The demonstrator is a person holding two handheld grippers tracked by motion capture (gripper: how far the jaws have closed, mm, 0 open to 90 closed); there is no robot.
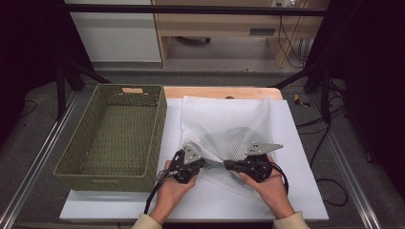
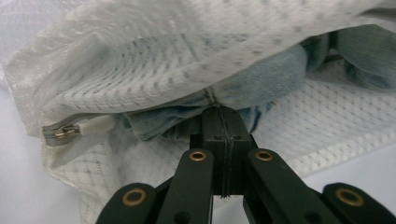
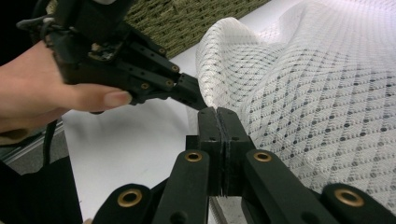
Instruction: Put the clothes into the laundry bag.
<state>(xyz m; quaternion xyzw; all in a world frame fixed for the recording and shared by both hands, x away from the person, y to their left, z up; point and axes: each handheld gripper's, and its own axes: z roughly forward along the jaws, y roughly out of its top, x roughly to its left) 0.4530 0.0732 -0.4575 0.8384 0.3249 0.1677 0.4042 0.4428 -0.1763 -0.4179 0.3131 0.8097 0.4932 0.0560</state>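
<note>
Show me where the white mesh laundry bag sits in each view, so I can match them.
High view: white mesh laundry bag lies centre, right of the wicker basket.
Left gripper view: bag spans the top, its opening showing blue denim.
Right gripper view: bag fills the right.
Shared landmark: the left gripper at the bag's edge.

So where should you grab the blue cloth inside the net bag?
Probably by its folded edge at the bag's open mouth, coming in from that near side. There the blue cloth shows bare beside the zipper, and the left gripper already points at it. Elsewhere mesh covers it.
</note>
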